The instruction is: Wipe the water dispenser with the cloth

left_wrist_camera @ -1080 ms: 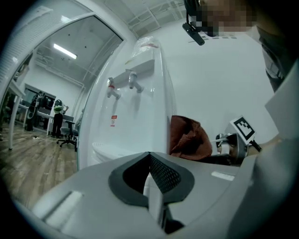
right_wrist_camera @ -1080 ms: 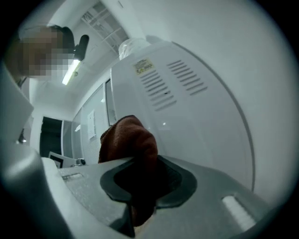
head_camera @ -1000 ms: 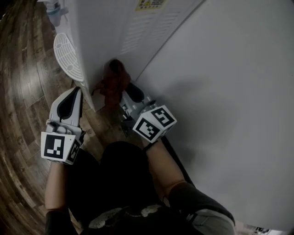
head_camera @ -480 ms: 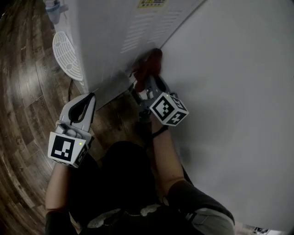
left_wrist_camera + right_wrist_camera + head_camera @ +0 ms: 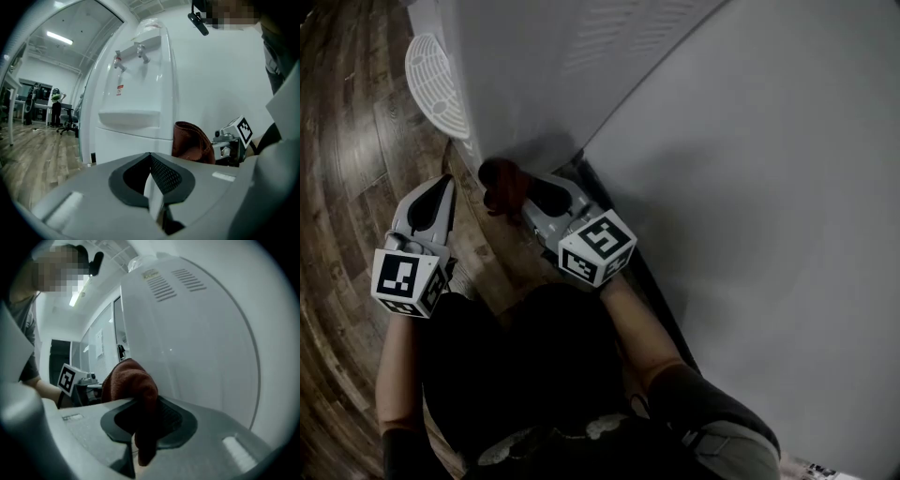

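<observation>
Cloth (image 5: 133,380), dark red, is clamped between the jaws of the right gripper (image 5: 525,194), bunched up and hanging over the tips. It appears pressed to the low corner of the water dispenser (image 5: 534,84), near the floor (image 5: 356,141), with the wall (image 5: 750,187) just beside. The white panel rises lengthwise above the cloth, so in my judgement the next stroke runs upward along it. Left gripper (image 5: 152,161) has its jaws together on nothing and stands apart toward the dispenser's front. The right is plainly the nearer.
</observation>
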The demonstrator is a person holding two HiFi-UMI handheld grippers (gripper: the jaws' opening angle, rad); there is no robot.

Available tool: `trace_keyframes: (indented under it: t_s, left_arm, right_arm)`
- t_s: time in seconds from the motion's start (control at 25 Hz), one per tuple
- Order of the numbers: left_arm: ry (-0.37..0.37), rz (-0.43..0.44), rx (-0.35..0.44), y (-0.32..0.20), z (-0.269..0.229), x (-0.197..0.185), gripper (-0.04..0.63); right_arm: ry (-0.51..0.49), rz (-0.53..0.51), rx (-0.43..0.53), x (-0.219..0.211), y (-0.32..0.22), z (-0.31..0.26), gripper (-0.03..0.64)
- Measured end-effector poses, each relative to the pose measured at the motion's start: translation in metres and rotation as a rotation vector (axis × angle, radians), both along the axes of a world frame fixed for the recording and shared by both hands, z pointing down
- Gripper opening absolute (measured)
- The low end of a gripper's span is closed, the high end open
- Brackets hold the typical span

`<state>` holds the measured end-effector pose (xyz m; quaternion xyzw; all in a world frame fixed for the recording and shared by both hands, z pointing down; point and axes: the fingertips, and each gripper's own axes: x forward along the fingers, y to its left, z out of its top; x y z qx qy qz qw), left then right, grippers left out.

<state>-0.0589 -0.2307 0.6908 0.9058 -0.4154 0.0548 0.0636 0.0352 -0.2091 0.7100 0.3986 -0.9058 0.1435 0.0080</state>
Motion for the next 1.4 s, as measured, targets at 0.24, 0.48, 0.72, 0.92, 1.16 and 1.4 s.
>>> trace_keyframes:
  t_s: [0.24,0.48,0.72,0.92,1.16,1.4]
  left_arm:
    - [-0.039,0.241,0.154,0.021,-0.018,0.056,0.020]
    - [-0.007,0.367,0.091,0.030,-0.016,0.100,0.020]
    - [-0.035,0.398,0.090,0.039,0.008,0.077,0.020]
    - [-0.094,0.271,0.006,0.028,0.071,0.023,0.020]
    - [-0.069,0.200,-0.050,0.012,0.114,0.025,0.019]
    - [-0.030,0.313,-0.099,0.016,0.128,0.067,0.020]
  right_arm:
    - [-0.172,0.361,-0.027,0.096,-0.036,0.002,0.063]
    - [-0.158,0.678,-0.077,0.189,-0.065,0.017,0.063]
    - [-0.086,0.490,-0.022,0.135,-0.043,0.026,0.063]
    - [-0.039,0.091,-0.055,0.031,0.005,0.077,0.063]
    - [-0.039,0.052,-0.083,0.010,-0.003,0.111,0.063]
    - [-0.147,0.519,-0.129,0.135,-0.062,0.126,0.063]
